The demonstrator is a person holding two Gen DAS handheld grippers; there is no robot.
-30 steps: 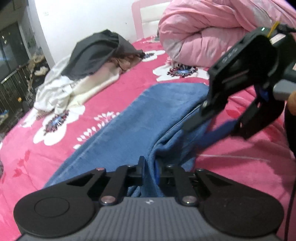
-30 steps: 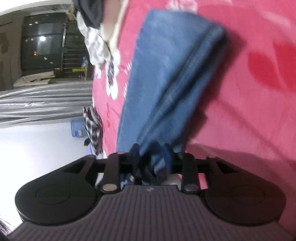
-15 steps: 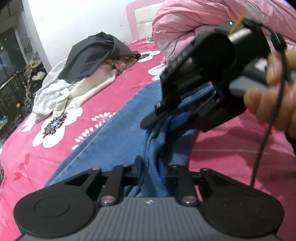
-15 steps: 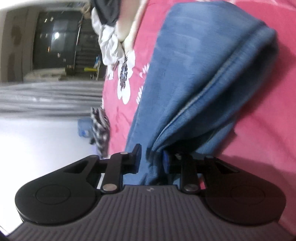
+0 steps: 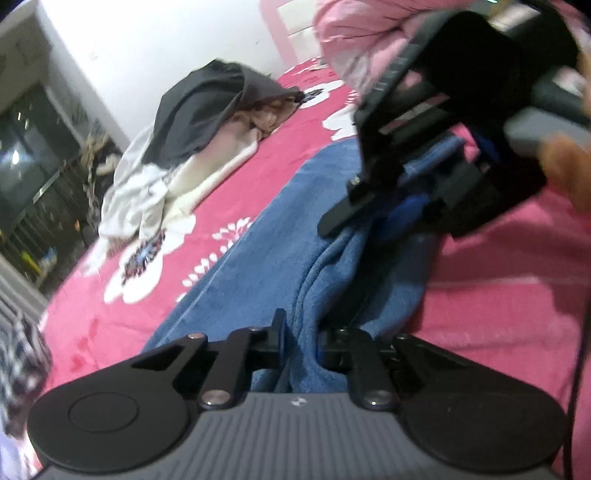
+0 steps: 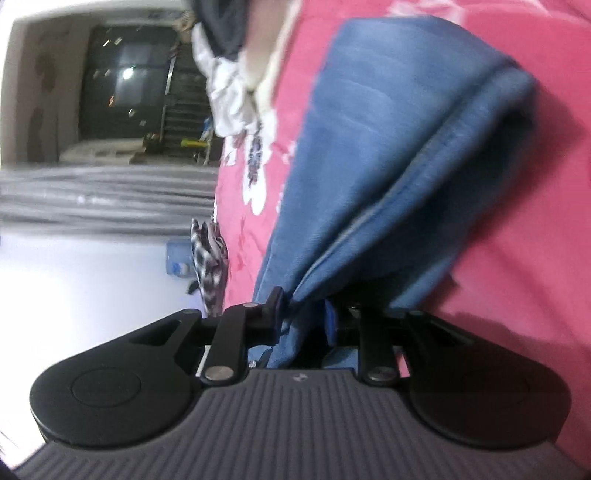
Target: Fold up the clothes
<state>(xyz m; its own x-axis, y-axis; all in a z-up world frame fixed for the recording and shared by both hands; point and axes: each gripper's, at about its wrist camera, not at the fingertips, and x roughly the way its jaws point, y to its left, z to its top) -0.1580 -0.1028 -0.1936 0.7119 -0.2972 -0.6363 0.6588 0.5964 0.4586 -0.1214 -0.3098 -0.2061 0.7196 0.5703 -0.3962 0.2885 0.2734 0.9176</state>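
The blue garment [image 5: 258, 273] is lying on the pink bed [image 5: 498, 280]. Left hand-held gripper [image 5: 301, 336] is closing w/ a fold between its jaws. Right hand-held gripper [image 6: 303, 314], just beyond it, is opening slightly, cloth bunched between the jaws.

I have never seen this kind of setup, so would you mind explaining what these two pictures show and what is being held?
No robot here: a person carries a handheld two-finger gripper in each hand, each with a fisheye camera looking along its fingers. One picture comes from the left gripper, the other from the right gripper, which also appears in the left view. Both have folds of a blue garment between their jaws; the left jaws are closing, the right opening slightly. It lies on a pink flowered bedspread. Farther off sit a pile of dark and white clothes and a pink quilt.
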